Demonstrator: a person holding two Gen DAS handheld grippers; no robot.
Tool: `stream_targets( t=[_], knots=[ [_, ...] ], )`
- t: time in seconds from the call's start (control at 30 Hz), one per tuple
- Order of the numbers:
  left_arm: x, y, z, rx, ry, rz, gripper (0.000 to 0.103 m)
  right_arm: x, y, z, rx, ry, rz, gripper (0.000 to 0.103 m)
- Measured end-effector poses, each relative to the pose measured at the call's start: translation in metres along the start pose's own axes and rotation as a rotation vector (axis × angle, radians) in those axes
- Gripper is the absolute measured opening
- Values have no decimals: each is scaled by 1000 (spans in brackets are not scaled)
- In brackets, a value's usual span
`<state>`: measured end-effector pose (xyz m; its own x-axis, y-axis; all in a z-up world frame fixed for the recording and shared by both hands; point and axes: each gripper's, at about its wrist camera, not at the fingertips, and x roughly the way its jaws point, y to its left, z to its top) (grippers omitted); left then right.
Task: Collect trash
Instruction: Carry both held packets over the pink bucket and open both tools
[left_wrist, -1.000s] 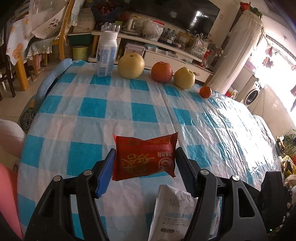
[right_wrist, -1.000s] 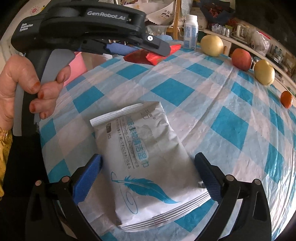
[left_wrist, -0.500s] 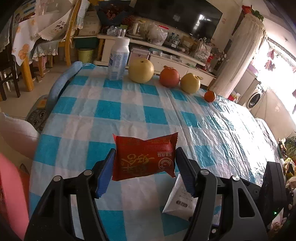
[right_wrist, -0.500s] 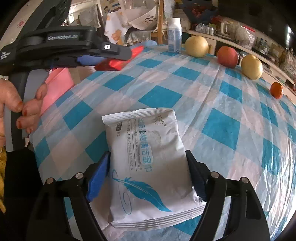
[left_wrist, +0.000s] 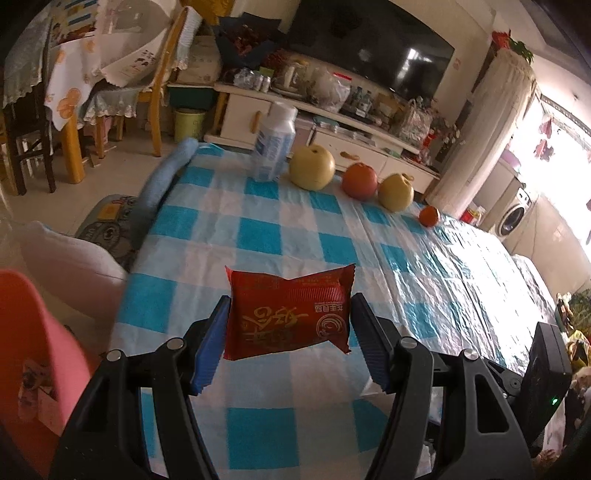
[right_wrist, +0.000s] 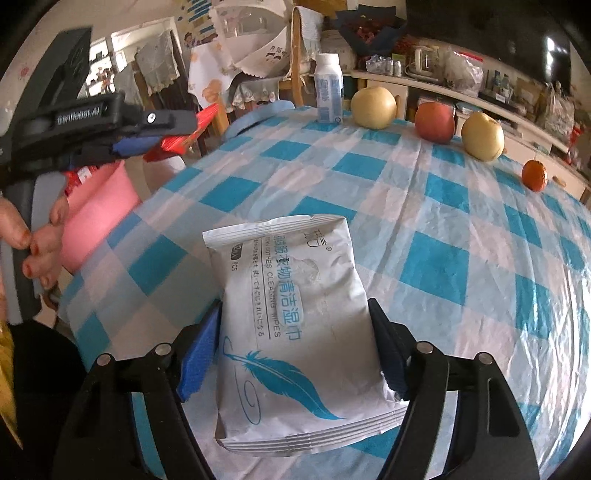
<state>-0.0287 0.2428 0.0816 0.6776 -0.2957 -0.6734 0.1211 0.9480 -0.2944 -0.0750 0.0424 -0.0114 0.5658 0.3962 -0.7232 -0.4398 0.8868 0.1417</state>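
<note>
My left gripper (left_wrist: 290, 343) is shut on a red snack wrapper (left_wrist: 290, 314) and holds it in the air above the table's near left edge. In the right wrist view the left gripper (right_wrist: 147, 136) and the red wrapper (right_wrist: 192, 129) show at upper left, over a pink bin (right_wrist: 99, 206). My right gripper (right_wrist: 295, 350) is shut on a white wet-wipes pack (right_wrist: 295, 317) with a blue feather print, lifted off the checked tablecloth (right_wrist: 424, 221).
At the table's far edge stand a white bottle (left_wrist: 275, 147), two yellow pears (left_wrist: 312, 168), a red apple (left_wrist: 359, 181) and a small orange (left_wrist: 428, 216). The pink bin (left_wrist: 33, 332) is left of the table. Chairs and a TV cabinet lie beyond.
My right gripper closed on the wipes pack and raised it. My left gripper carried the red wrapper left and back toward the table's edge by the pink bin.
</note>
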Motion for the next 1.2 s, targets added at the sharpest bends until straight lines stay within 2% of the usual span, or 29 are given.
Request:
stream_targets(
  t=[0.5,0.9,1.2],
  knots=[
    [-47,55,4,-91,-93,71,66,-9,39,28,59,-37,100,75],
    [-80,100,1,-178,-152,147,66,-1,108,71,-12,-62,198,75],
    [-108,144,-5,-271,-203,250,66,15,165,107,-73,-66,263,75]
  ],
)
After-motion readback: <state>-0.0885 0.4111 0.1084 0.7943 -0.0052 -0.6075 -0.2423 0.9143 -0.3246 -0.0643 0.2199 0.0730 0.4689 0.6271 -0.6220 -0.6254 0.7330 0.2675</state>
